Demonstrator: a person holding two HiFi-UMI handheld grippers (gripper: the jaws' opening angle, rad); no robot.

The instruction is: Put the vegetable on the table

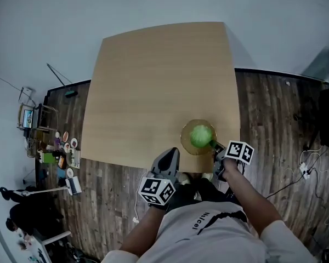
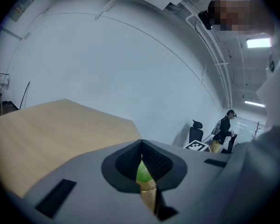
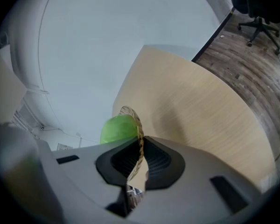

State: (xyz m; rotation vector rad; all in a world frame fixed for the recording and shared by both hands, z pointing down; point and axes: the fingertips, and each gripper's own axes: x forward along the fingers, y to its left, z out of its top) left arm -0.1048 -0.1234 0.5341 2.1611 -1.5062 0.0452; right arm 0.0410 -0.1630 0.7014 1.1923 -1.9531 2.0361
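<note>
A round green vegetable (image 1: 200,136) lies in a shallow woven basket (image 1: 185,142) near the front right edge of the light wooden table (image 1: 153,75). My right gripper (image 1: 216,148) is shut on the basket's near rim; in the right gripper view the rim (image 3: 136,121) runs between the jaws with the vegetable (image 3: 117,128) just left of it. My left gripper (image 1: 170,156) hovers at the table's front edge, left of the basket, shut and holding nothing. Through the slit under its jaws (image 2: 142,148) a sliver of the vegetable (image 2: 143,173) and basket (image 2: 148,191) shows.
Dark wood floor surrounds the table. Cluttered shelves and small items (image 1: 49,141) stand at the left, and cables with a power strip (image 1: 306,170) lie at the right. An office chair (image 3: 256,6) stands beyond the table's far side. A person (image 2: 225,127) stands in the background.
</note>
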